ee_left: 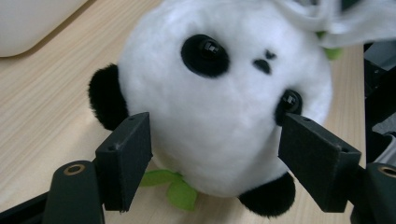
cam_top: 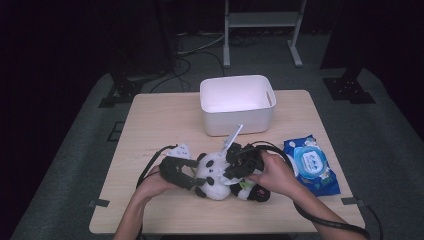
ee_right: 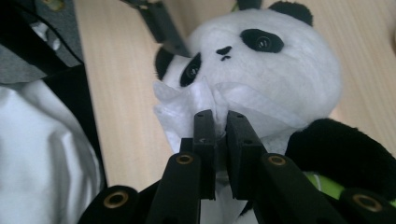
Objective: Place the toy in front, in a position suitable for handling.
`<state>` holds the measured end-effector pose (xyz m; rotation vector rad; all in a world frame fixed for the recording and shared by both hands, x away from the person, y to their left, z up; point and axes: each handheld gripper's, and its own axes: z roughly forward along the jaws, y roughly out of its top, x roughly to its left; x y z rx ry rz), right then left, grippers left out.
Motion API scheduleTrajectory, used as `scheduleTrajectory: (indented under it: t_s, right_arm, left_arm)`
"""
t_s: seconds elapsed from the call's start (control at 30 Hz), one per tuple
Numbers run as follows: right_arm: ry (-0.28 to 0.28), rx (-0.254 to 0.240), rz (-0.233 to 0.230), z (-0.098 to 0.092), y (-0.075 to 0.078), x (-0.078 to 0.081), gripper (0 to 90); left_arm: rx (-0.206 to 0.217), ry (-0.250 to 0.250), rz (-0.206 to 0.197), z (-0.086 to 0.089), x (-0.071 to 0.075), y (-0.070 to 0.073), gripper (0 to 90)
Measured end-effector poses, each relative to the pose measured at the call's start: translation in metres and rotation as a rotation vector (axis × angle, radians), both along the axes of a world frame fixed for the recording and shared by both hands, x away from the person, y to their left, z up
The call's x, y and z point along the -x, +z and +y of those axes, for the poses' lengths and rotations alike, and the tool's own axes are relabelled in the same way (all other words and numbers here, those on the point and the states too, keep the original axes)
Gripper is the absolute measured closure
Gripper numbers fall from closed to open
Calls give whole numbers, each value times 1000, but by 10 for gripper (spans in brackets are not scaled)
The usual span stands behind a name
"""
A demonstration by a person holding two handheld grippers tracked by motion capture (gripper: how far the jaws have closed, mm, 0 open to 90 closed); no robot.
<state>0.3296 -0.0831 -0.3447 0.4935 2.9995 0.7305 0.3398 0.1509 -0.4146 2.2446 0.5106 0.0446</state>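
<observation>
Lying near the front middle of the pale wooden table (cam_top: 150, 120): one plush panda (cam_top: 215, 177), white with black ears, limbs and eye patches, green leaf trim under it. Gripped at the head from the left by the left gripper (ee_left: 215, 158), fingers (ee_left: 128, 154) pressed against both sides of the white fur. Pinched tight in the right gripper (ee_right: 219, 135), fingers (ee_right: 204, 140) clenched on one white wet wipe (ee_right: 196, 105), held against the panda's face just under the eye patch. Two hands visible in the high view, one behind each gripper.

Standing at the far middle of the table: one white rectangular bin (cam_top: 237, 102), with a slot handle on its right wall. Lying at the right edge, just beside the right hand: one blue pack of wet wipes (cam_top: 311, 165) with a round light flap on top; printing on it too small to read. No other legible writing or brand anywhere.
</observation>
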Motion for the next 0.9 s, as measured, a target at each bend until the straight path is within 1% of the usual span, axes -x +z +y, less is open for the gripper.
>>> scheduleTrajectory:
  t_s: [0.03, 0.07, 0.1, 0.13, 0.2, 0.23, 0.27, 0.3, 0.33, 0.37, 0.4, 0.43, 0.47, 0.5, 0.53, 0.63, 0.7, 0.73, 0.77, 0.8, 0.83, 0.87, 0.9]
  right_arm:
    - [-6, -3, -1, 0, -1, -3, 824]
    - [-16, -13, -2, 1, -4, -7, 823]
    - [-18, -15, -9, 3, -5, -9, 823]
    - [-18, -15, -9, 3, -5, -9, 823]
    - [-13, -8, -18, 6, -3, -6, 823]
    - [-5, -2, -39, 6, 0, -3, 824]
    - [-4, -6, -50, 6, 2, -1, 825]
    - [-2, -39, -58, 0, 11, 1, 823]
    - [-2, -39, -58, 0, 11, 1, 823]
    - [-16, -45, -86, -8, 19, 4, 822]
    - [-16, -45, -86, -8, 19, 4, 822]
    - [-25, -41, -100, -14, 22, 5, 822]
    - [-51, -47, -98, -27, 24, 8, 822]
    - [-51, -47, -98, -27, 24, 8, 822]
    - [-79, -52, -87, -41, 23, 12, 822]
    - [-112, -70, -67, -63, 15, 17, 822]
    - [-136, -78, -47, -73, 6, 21, 822]
    - [-140, -80, -43, -76, 2, 23, 822]
    - [-140, -80, -43, -76, 2, 23, 822]
    - [-146, -73, -30, -79, -8, 24, 820]
    - [-146, -73, -30, -79, -8, 24, 820]
    - [-158, -77, -14, -77, -17, 23, 819]
    - [-158, -77, -14, -77, -17, 23, 819]
  left_arm:
    - [2, 0, 3, 0, 0, -1, 245]
    - [-2, -15, -4, -1, 0, -2, 236]
    - [-2, -15, -4, -1, 0, -2, 216]
    - [-2, -22, -7, -2, 1, -3, 216]
    - [1, -17, -7, -1, 0, -3, 218]
    - [-2, -18, -11, -1, 0, -2, 218]
    - [1, -17, -13, 0, 0, -1, 218]
    - [1, -15, -17, 0, 0, 0, 219]
    - [8, -14, -19, 1, 1, 1, 219]
    - [11, -15, -20, 0, 2, 2, 219]
    - [8, -18, -24, 0, 2, 3, 219]
    - [8, -18, -25, 0, 2, 3, 218]
    - [6, -22, -23, 0, 3, 4, 221]
    - [5, -25, -22, 0, 3, 4, 221]
    - [6, -24, -25, -1, 3, 4, 222]
    - [2, -22, -25, -2, 3, 4, 223]
    - [1, -23, -28, -2, 2, 4, 222]
    - [2, -24, -27, -3, 2, 3, 221]
    - [1, -28, -25, -3, 2, 3, 221]
    - [-1, -30, -26, -3, 2, 2, 219]
    - [0, -31, -24, -3, 2, 2, 219]
    - [0, -30, -22, -3, 2, 2, 216]
    - [1, -25, -21, -2, 2, 2, 216]
